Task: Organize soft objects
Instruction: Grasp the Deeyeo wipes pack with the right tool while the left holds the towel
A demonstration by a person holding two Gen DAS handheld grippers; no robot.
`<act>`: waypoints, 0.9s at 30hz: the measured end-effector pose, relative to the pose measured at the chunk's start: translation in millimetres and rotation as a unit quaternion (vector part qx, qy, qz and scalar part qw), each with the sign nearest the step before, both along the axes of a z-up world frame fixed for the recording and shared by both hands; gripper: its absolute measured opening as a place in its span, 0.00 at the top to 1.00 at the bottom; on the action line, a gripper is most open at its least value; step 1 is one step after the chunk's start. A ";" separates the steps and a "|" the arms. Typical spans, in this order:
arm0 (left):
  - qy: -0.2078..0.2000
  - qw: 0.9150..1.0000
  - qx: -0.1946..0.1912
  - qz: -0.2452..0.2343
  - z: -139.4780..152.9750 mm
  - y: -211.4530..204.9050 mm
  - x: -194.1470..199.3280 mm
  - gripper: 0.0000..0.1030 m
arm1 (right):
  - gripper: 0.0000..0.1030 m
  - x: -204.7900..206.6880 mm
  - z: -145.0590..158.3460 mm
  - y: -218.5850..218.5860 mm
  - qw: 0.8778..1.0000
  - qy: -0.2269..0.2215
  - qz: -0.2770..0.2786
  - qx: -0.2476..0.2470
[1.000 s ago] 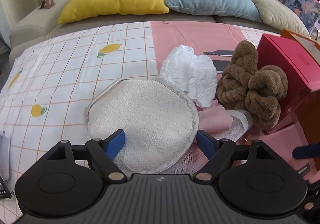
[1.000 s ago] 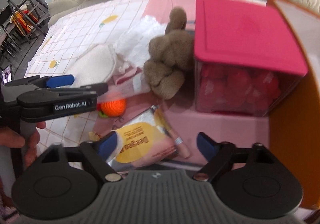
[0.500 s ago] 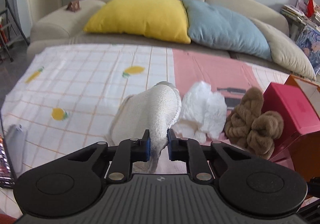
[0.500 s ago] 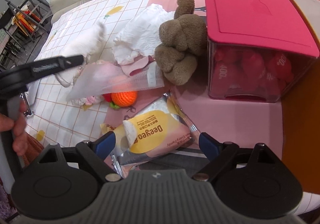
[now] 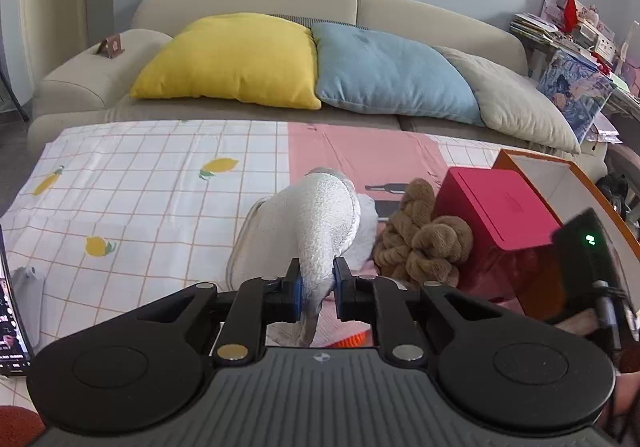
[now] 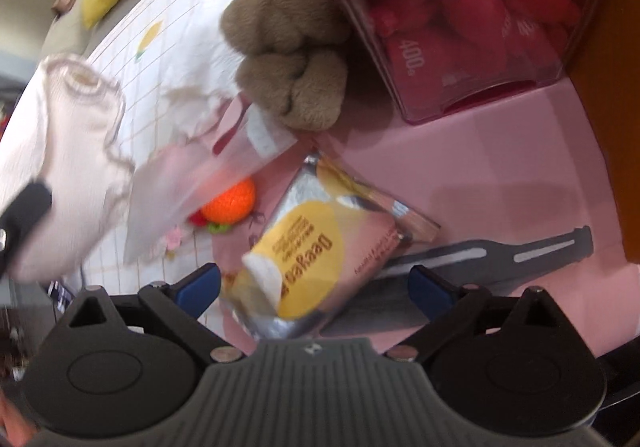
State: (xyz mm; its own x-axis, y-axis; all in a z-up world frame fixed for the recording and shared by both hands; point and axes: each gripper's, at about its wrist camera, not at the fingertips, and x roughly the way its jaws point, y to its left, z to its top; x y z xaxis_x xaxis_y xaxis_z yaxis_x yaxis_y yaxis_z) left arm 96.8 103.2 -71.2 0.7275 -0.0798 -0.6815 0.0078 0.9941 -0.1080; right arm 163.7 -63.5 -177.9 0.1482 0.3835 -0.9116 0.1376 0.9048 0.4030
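Now the round white fluffy cloth pad (image 5: pixel 316 223) is pinched tight between the blue pads of the left gripper (image 5: pixel 317 289) and is held folded above the checked lemon tablecloth (image 5: pixel 140 183), just beside the brown knotted plush toy (image 5: pixel 424 243) and the pink lidded plastic box (image 5: pixel 500 207). The right gripper (image 6: pixel 316 285) is spread wide, its jaws having just been opening, and nothing is gripped by it, though a yellow and pink snack packet (image 6: pixel 320 251) is seen lying on the pink cloth (image 6: pixel 480 167) between its fingers, near an orange knitted ball (image 6: pixel 234 201).
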 end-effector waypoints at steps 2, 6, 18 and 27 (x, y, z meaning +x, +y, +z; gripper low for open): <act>0.001 1.000 0.000 -0.004 -0.7 -2.7 -2.4 0.84 | 0.11 2.0 -2.5 7.8 1.000 0.004 0.002 -0.015; -0.005 1.000 0.008 -0.013 2.5 -7.9 -6.3 0.84 | 0.28 -1.4 3.4 21.9 0.999 -0.022 0.029 -0.024; -0.036 0.999 0.024 -0.032 25.5 -26.5 -30.3 0.84 | 0.60 -25.5 16.2 0.8 0.995 -0.059 0.085 -0.017; -0.064 0.997 0.005 -0.050 51.9 -44.1 -58.7 0.84 | 0.62 -50.5 68.6 -46.1 0.985 -0.150 0.086 0.008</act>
